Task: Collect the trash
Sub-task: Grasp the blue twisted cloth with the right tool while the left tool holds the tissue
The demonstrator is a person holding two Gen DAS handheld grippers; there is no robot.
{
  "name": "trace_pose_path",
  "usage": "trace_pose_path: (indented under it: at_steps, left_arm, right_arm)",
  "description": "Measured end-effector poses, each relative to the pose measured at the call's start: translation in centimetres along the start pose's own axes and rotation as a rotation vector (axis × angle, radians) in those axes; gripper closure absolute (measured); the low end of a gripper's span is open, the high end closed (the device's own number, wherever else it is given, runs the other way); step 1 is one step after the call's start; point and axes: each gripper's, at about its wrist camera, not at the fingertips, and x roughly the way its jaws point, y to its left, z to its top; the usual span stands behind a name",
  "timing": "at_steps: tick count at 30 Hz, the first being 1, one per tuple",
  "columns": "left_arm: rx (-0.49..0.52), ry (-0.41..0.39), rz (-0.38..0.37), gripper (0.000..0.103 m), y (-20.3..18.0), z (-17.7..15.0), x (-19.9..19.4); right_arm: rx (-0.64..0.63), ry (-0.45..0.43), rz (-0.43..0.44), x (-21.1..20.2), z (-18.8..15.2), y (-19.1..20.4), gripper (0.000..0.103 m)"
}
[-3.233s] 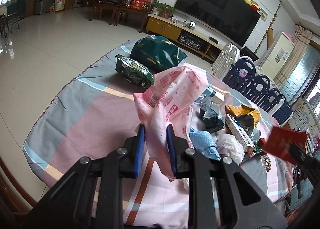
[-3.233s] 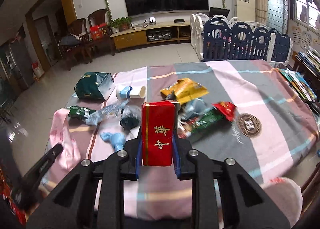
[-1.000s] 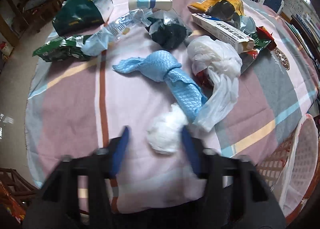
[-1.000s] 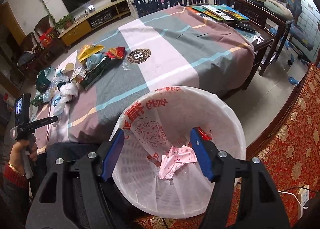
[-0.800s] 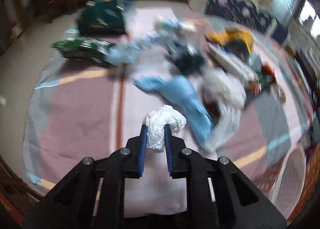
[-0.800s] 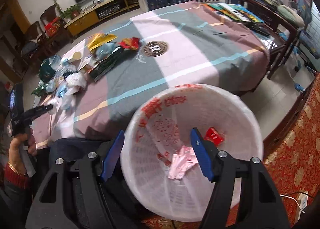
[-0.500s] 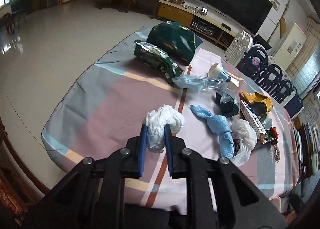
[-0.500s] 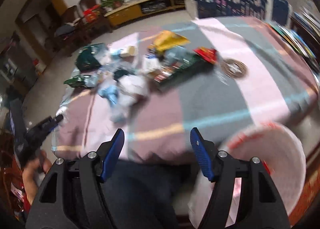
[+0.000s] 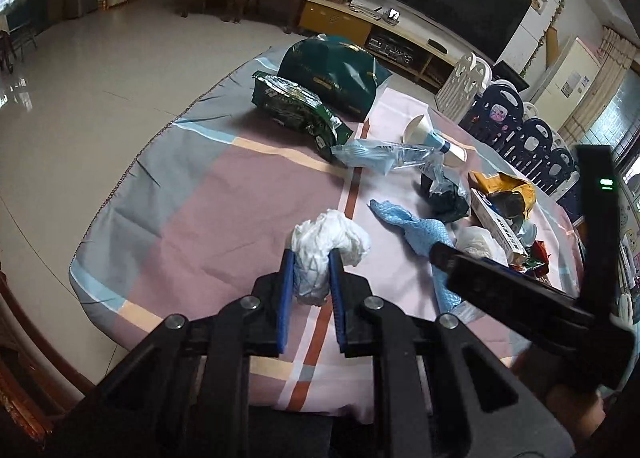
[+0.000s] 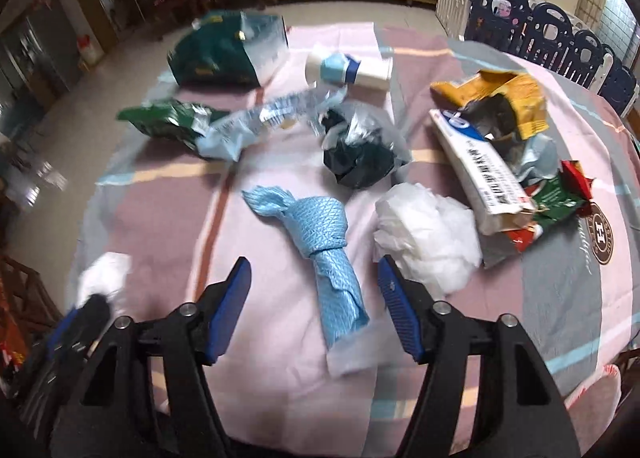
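My left gripper [image 9: 311,258] is shut on a crumpled white tissue wad [image 9: 328,234] and holds it above the striped tablecloth [image 9: 224,218]. In the right wrist view the same wad [image 10: 104,278] shows blurred at the lower left. My right gripper [image 10: 314,266] hovers over a knotted light-blue cloth [image 10: 320,230]. Its jaws are closing, the cloth's tail lies between and below them, and the pads do not touch it. A white plastic bag [image 10: 428,238] sits just right of the right finger.
Further back lie a black bag [image 10: 360,158], a clear wrapper [image 10: 256,122], a green snack pack [image 10: 168,122], a dark green bag [image 10: 224,50], a paper cup [image 10: 352,68], a white box [image 10: 484,174] and a yellow wrapper [image 10: 504,98]. The table's near edge is close below.
My left gripper shut on the white wad and lifted it off the cloth. My right gripper swung from above the white basket to over the blue cloth, and its jaws narrowed.
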Motion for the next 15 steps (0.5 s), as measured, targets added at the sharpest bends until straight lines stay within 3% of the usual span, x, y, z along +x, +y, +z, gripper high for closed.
trace_pose_path:
  at_steps: [2,3,4,5,11,15]
  left_arm:
    - [-0.003,0.001,0.003,0.085,0.1,0.0,0.1]
    - [-0.001,-0.001,0.005,0.085,0.0,0.0,0.1]
    - [0.004,-0.003,0.008,0.085,0.0,0.0,0.1]
    - [0.009,-0.006,0.011,0.085,-0.1,0.0,0.1]
    - [-0.007,-0.009,0.001,0.085,0.1,0.0,0.0]
    - [-0.033,0.002,-0.049,0.085,0.7,0.1,0.1]
  right_arm:
    - [-0.002,0.035,-0.006,1.4,0.1,0.1,0.068]
    - [0.008,0.061,0.006,2.1,0.0,-0.1,0.075]
    - [0.016,0.076,0.015,2.4,-0.1,-0.2,0.091]
    - [0.025,0.077,0.031,2.3,-0.2,-0.3,0.097]
    - [0.061,-0.061,0.124,-2.3,-1.0,-0.7,0.098]
    - [0.093,-0.121,0.14,-5.2,-2.6,-1.0,0.099]
